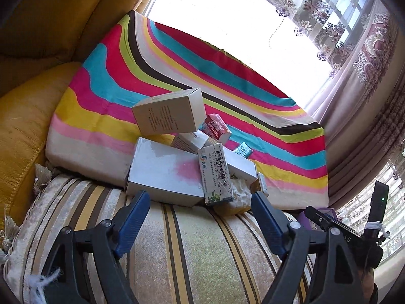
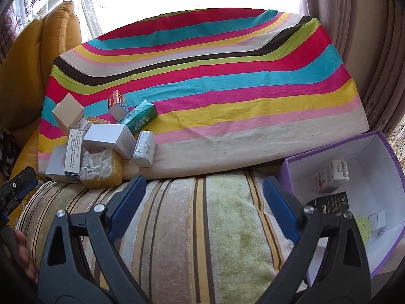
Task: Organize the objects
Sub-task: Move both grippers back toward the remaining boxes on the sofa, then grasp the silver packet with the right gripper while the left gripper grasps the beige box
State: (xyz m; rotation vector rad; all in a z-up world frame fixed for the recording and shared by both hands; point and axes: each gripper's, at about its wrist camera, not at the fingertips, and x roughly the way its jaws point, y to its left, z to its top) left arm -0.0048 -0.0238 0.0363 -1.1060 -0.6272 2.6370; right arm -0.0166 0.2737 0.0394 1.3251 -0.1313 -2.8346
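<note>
Left wrist view: left gripper [image 1: 200, 200] spread wide and empty above the striped cushion [image 1: 192, 253], with the pile of small boxes [image 1: 182, 157] just ahead of its fingers [image 1: 134, 217] on the rainbow-striped mat [image 1: 227, 81]. Right gripper [image 2: 205, 192] is wide too, holding nothing; beyond its right finger sits the purple box [image 2: 395, 177], a white carton [image 2: 332, 174] and black carton [image 2: 334, 201] inside.
</note>
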